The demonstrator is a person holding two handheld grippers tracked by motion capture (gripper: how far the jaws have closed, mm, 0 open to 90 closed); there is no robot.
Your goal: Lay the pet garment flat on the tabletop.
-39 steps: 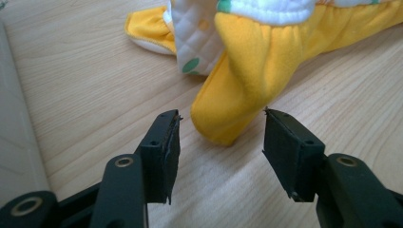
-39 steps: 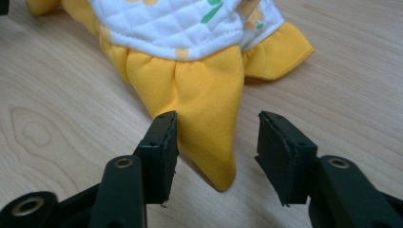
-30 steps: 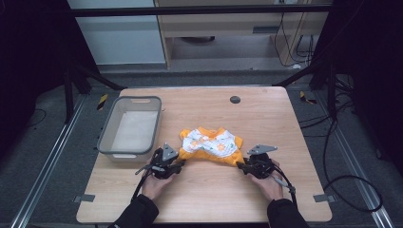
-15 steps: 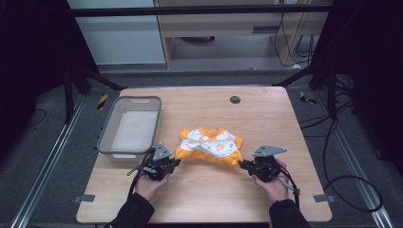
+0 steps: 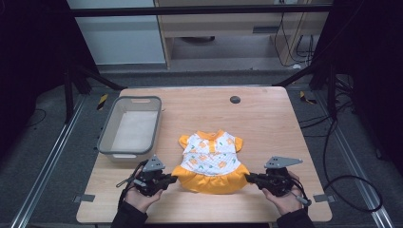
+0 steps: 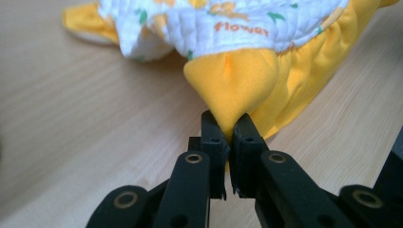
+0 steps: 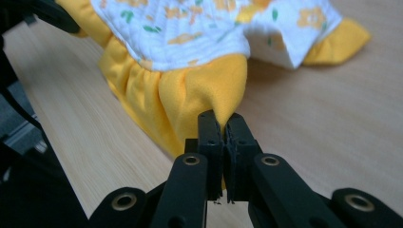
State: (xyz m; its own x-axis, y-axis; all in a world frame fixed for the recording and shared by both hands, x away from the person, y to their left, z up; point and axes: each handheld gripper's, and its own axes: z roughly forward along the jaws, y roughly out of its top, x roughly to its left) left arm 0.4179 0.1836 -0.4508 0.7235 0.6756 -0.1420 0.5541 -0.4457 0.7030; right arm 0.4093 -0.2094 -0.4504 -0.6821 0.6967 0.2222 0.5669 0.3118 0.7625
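A small doll-sized dress (image 5: 210,161), white printed top over a yellow skirt, lies flat on the wooden table (image 5: 271,128) with its hem toward the front edge. My left gripper (image 5: 173,179) has just been closing and is shut on the skirt's left hem corner. In the left gripper view the yellow skirt (image 6: 237,80) is pinched between the tips of the left gripper (image 6: 227,124). My right gripper (image 5: 248,178) is shut on the right hem corner. In the right gripper view the yellow cloth (image 7: 190,90) is nipped in the right gripper (image 7: 222,122). The hem is stretched between them.
A grey plastic bin (image 5: 130,126) stands at the table's left, beyond my left hand. A small black round disc (image 5: 235,99) sits near the far edge. Bare wood lies to the right of the dress. The front table edge runs just below both hands.
The dress was bunched; now it lies spread out and nearer the front edge. Both grippers have drawn back toward the person with its hem corners and risen slightly.
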